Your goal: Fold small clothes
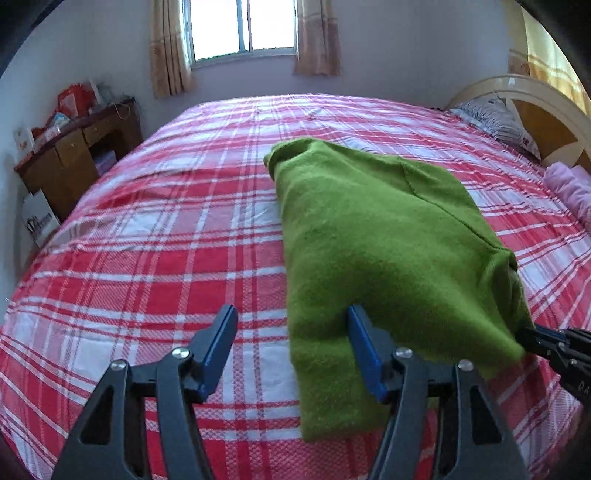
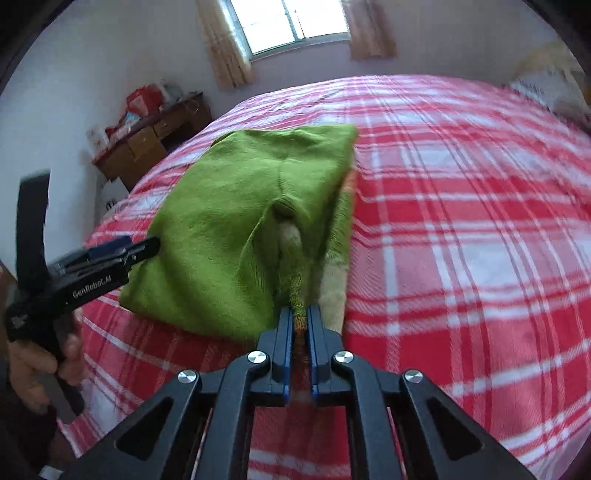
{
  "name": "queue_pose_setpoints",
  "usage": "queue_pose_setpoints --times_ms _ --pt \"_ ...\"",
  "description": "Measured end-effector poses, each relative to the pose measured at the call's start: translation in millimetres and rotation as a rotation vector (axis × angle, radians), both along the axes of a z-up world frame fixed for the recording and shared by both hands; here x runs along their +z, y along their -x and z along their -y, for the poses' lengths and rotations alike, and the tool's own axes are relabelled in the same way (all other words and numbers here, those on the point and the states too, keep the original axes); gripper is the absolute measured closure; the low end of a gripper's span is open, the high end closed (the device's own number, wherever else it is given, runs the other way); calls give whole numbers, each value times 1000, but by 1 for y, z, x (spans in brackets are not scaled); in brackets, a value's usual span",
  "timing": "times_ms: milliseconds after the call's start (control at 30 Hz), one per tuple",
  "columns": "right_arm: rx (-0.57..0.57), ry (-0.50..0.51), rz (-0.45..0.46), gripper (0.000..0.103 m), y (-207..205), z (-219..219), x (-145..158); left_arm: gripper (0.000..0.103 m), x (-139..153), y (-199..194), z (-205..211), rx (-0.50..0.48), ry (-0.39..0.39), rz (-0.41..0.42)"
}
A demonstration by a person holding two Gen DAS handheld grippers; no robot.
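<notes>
On the red-and-white plaid bed (image 1: 155,266) | fuzzy green knit garment (image 1: 369,236) lies folded – right hand-held gripper (image 2: 300,314) pinches its near edge, lifting it | left hand-held gripper (image 1: 291,314) wide open – one finger (image 1: 364,339) under the cloth

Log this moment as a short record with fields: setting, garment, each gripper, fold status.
setting: bed with red plaid sheet, window behind
garment: green sweater, partly folded, near corner lifted off the sheet
left gripper: open, one finger under the sweater's near edge, nothing clamped
right gripper: shut on a bunched sweater edge, holding it up
other items: desk at left wall, pillow by headboard
fold status: in progress, sweater not yet flat
</notes>
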State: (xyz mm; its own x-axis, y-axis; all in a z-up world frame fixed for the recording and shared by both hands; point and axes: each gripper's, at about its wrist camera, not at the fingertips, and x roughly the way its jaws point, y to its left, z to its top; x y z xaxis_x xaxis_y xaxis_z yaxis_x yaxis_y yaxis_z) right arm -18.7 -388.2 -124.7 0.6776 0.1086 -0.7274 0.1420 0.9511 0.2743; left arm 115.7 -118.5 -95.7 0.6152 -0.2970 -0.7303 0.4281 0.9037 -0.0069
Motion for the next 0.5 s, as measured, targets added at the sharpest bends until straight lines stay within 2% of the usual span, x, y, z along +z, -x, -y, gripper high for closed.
queue_pose_setpoints --times_ms 100,167,300,400,500 --pt "21 7 -31 98 4 1 4 36 9 -3 -14 -11 49 -23" --pt "10 45 -40 98 8 3 14 35 20 -10 -23 -6 71 -7" --pt "-32 123 89 97 4 7 57 25 45 -49 -26 15 91 58" --pt "9 89 138 95 -24 -4 70 25 41 -92 -14 13 161 -12" --pt "98 24 149 95 -53 -28 63 26 23 -130 4 5 219 -119"
